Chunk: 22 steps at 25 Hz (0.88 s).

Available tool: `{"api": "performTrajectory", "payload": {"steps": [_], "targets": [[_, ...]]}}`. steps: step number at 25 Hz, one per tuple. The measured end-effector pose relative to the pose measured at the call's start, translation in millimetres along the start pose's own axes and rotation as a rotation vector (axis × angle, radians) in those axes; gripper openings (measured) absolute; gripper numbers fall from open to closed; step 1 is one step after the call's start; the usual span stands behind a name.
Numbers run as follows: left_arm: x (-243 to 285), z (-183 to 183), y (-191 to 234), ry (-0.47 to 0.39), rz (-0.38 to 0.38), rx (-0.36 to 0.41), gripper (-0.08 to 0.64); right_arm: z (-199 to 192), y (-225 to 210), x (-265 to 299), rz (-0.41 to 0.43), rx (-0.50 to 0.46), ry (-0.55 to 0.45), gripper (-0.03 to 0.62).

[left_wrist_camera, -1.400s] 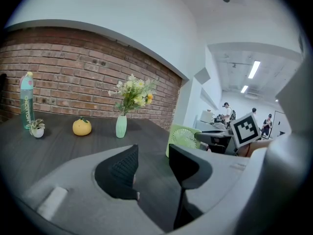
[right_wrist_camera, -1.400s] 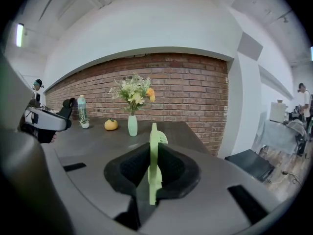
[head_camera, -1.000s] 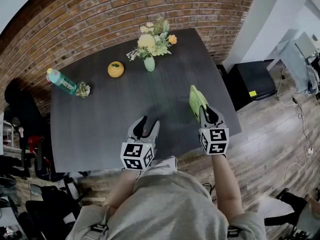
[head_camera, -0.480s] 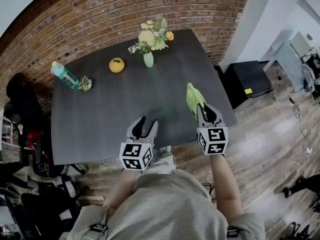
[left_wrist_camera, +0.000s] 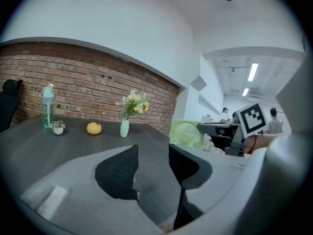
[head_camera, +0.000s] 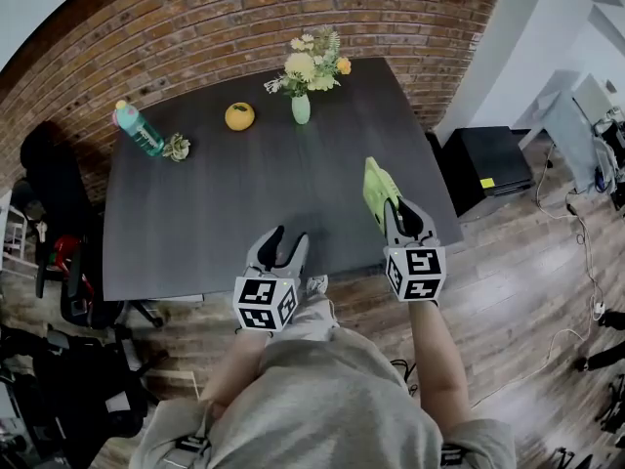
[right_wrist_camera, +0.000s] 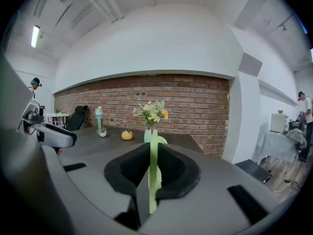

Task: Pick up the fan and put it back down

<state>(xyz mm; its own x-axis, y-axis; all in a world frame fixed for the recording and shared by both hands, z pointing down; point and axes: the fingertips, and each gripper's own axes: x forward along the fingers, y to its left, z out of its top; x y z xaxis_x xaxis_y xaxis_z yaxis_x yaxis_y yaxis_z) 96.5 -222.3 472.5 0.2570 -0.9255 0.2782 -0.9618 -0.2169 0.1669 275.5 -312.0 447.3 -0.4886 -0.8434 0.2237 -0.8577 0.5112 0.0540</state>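
Observation:
The small green fan (head_camera: 376, 188) is held edge-on above the right front part of the dark table (head_camera: 215, 213). My right gripper (head_camera: 404, 219) is shut on its lower end. In the right gripper view the fan (right_wrist_camera: 154, 153) stands as a thin green strip pinched between the black pads of that gripper (right_wrist_camera: 153, 166). The left gripper (head_camera: 288, 242) hovers over the table's front edge, open and empty. From the left gripper view the gap between its jaws (left_wrist_camera: 152, 153) shows only tabletop, and the fan's round grille (left_wrist_camera: 186, 135) faces me at the right.
At the table's far side stand a mint vase of flowers (head_camera: 301, 106), a yellow fruit (head_camera: 239, 116), a teal bottle (head_camera: 137, 130) and a tiny potted plant (head_camera: 177, 148). A black cabinet (head_camera: 488, 169) sits right of the table, dark chairs (head_camera: 59, 262) to the left.
Both grippers now sit nearer the table's front edge than before. The fan stays gripped in the right one and has risen a little. The left stays open.

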Motion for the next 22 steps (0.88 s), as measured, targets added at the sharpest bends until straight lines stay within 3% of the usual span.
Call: {"api": "performTrajectory", "payload": {"steps": [11,22], "targets": [[-34,3,34,-0.045,0.105,-0.036,0.199,14,45,17,0.105,-0.038,-0.013,0.046],[-97,5,128,-0.066,0.232,-0.068,0.199,37,156,64,0.239,-0.069,-0.029,0.046]]}}
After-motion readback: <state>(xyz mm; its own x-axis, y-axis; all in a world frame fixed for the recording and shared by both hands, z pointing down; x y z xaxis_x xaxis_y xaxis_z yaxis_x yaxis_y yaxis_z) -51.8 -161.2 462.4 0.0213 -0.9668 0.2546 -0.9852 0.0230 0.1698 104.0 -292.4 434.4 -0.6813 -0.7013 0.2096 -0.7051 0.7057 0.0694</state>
